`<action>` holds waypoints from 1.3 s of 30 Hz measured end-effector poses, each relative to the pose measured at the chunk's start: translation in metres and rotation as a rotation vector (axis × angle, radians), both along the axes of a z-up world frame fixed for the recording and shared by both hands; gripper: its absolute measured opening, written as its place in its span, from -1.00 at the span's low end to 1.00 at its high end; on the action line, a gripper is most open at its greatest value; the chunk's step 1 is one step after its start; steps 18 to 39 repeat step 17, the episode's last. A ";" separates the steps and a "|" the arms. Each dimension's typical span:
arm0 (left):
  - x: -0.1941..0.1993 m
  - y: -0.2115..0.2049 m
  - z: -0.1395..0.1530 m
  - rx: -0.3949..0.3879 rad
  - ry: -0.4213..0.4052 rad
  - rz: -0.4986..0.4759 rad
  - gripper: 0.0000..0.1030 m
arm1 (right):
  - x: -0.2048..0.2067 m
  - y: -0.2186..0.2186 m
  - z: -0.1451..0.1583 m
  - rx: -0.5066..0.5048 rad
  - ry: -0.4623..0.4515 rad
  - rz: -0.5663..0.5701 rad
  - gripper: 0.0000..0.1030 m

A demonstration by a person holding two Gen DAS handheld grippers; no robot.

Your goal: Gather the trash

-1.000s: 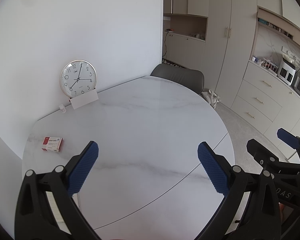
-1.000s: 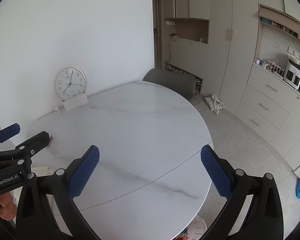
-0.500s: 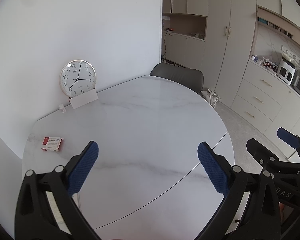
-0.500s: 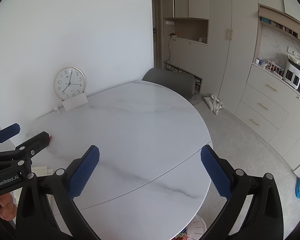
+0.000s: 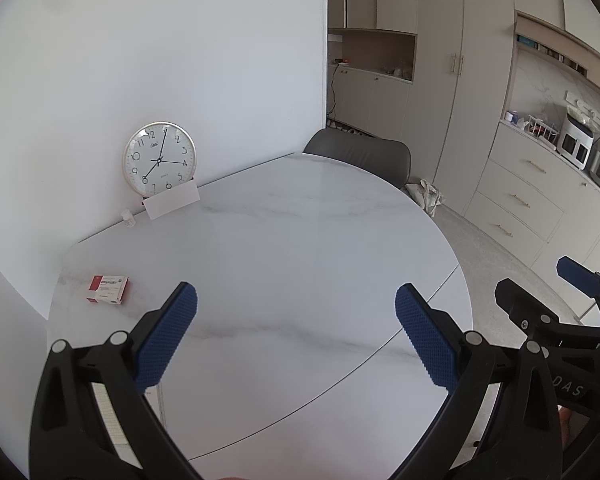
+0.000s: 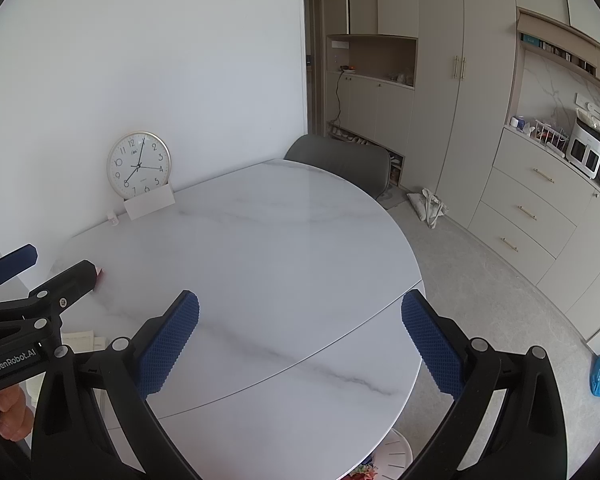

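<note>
The small red-and-white box (image 5: 109,289) lies on the marble table (image 5: 300,248), left of the left gripper (image 5: 296,334). Both it and the right gripper (image 6: 300,338) are spread wide, holding nothing

The tabletop (image 5: 300,248) is round, white marble with thin grey lines and one seam across it. A small red and white box (image 5: 109,289) lies flat near its left edge. At the back, by the wall, stand a clock (image 5: 159,158), a white card (image 5: 173,201) and a tiny bottle (image 5: 128,218).
</note>
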State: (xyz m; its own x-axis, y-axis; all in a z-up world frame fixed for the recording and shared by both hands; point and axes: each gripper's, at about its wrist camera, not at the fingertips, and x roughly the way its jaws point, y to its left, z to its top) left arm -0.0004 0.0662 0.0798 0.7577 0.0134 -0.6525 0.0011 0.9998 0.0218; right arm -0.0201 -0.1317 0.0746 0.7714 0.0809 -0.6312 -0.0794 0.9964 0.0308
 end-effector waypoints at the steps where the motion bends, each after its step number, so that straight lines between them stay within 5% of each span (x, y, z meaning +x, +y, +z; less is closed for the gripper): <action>1: 0.000 -0.001 -0.001 -0.001 0.003 -0.002 0.85 | 0.000 0.000 0.000 0.000 0.001 0.000 0.95; 39: -0.001 -0.001 -0.001 -0.007 0.021 0.002 0.85 | 0.000 -0.004 0.000 -0.004 0.007 0.002 0.95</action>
